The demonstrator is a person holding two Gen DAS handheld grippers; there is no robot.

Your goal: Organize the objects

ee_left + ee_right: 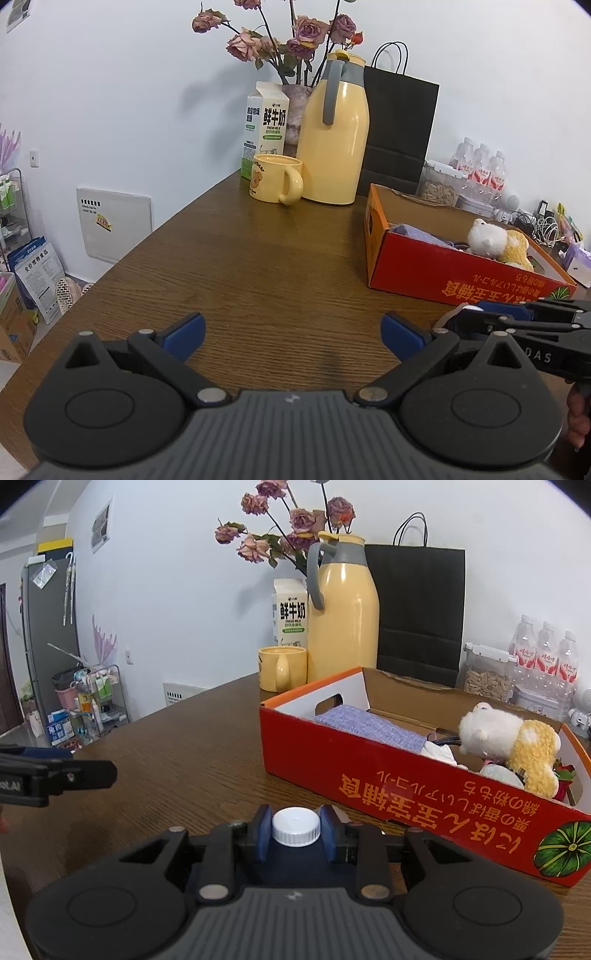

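My right gripper is shut on a dark bottle with a white cap, just in front of the red cardboard box. The box holds a purple cloth and a white and yellow plush toy. My left gripper is open and empty over the wooden table, left of the box. The right gripper also shows at the right edge of the left wrist view. The left gripper shows at the left edge of the right wrist view.
At the back stand a yellow mug, a milk carton, a yellow thermos jug, a vase of dried roses and a black paper bag. A jar of seeds and water bottles stand behind the box.
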